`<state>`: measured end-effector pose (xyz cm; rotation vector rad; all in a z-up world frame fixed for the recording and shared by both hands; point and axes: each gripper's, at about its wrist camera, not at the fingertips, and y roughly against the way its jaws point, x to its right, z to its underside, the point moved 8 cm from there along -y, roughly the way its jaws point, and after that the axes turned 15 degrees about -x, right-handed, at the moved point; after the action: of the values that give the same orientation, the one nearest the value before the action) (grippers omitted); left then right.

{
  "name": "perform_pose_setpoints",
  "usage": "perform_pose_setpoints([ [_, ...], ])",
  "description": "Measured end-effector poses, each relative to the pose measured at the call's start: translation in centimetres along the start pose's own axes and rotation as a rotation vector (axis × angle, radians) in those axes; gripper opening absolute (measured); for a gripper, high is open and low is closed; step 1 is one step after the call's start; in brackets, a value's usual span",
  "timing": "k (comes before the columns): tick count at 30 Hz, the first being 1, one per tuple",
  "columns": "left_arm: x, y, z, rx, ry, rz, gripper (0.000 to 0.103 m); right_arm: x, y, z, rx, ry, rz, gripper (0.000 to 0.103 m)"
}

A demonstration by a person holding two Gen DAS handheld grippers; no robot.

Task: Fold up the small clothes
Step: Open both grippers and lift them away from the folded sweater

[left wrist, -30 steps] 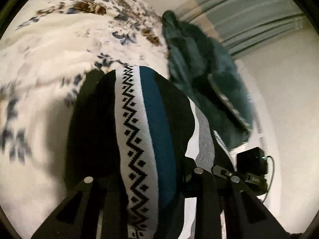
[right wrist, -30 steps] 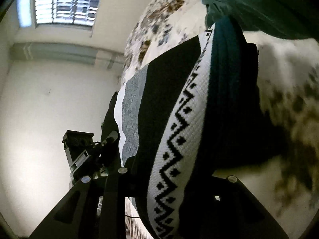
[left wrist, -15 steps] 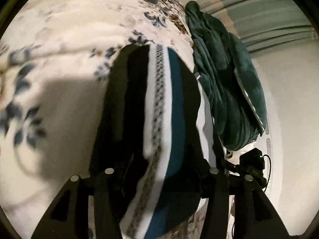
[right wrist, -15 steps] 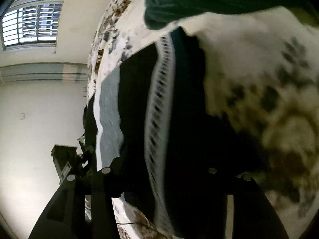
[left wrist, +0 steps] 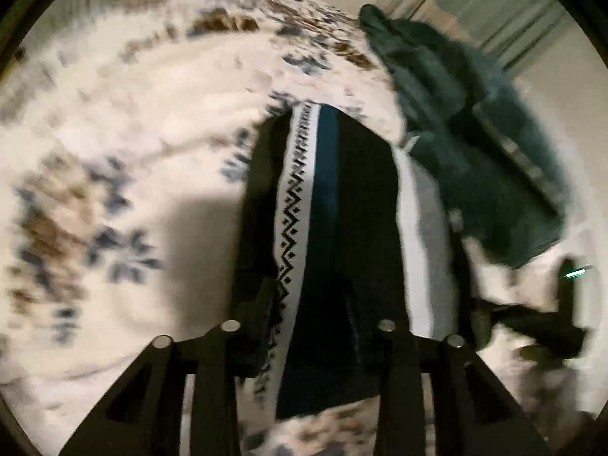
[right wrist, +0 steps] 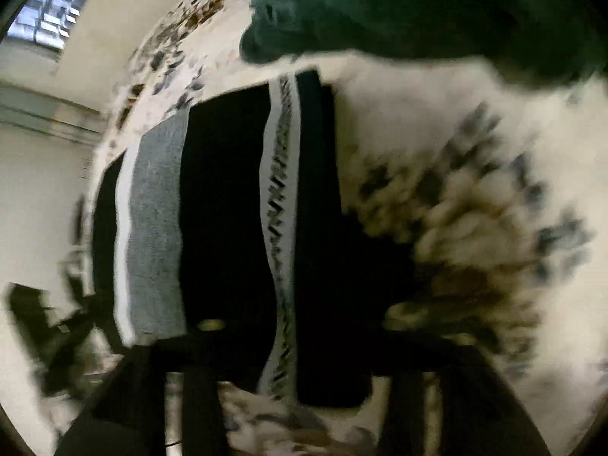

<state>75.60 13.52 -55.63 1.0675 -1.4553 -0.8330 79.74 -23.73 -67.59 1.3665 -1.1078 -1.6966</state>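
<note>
A small knit garment (left wrist: 334,228), black with a white zigzag band, a teal stripe and a grey stripe, lies flat on the floral blanket (left wrist: 133,133). My left gripper (left wrist: 307,332) has its fingers spread wide, one on each side of the garment's near edge. In the right wrist view the same garment (right wrist: 228,209) lies flat, and my right gripper (right wrist: 288,345) is also spread wide over its near edge. The other gripper (left wrist: 539,323) shows at the garment's right side. Both views are blurred.
A dark green fleece garment (left wrist: 475,144) is bunched on the blanket just beyond the knit piece; it also fills the top of the right wrist view (right wrist: 418,11). Curtains (left wrist: 475,3) hang behind. A window (right wrist: 53,19) and wall are at left.
The garment was held up, draped between both shut grippers; it came down onto the blanket. Both grippers' fingers have spread apart and the cloth now lies flat.
</note>
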Motion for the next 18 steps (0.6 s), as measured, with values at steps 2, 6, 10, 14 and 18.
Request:
perform_pose_setpoints([
  [2, 1.0, 0.9, 0.5, 0.017, -0.031, -0.102, 0.045, -0.5, 1.7, 0.7, 0.051, 0.019, 0.122, 0.075],
  [6, 2.4, 2.3, 1.6, 0.034, -0.054, -0.265, 0.087, -2.0, 5.2, 2.7, 0.161, 0.069, 0.359, 0.100],
  [10, 3.9, 4.7, 2.7, 0.080, -0.059, -0.353, 0.090, -2.9, 8.6, 5.7, 0.225, 0.092, 0.481, 0.102],
  [14, 6.0, 8.0, 3.8, 0.110, -0.060, -0.341, 0.090, -4.6, 12.3, 8.4, 0.300, 0.109, 0.548, 0.103],
  [18, 8.4, 12.3, 5.7, 0.157, -0.074, -0.348, 0.090, -6.1, 17.3, 12.2, 0.354, 0.119, 0.571, 0.103],
])
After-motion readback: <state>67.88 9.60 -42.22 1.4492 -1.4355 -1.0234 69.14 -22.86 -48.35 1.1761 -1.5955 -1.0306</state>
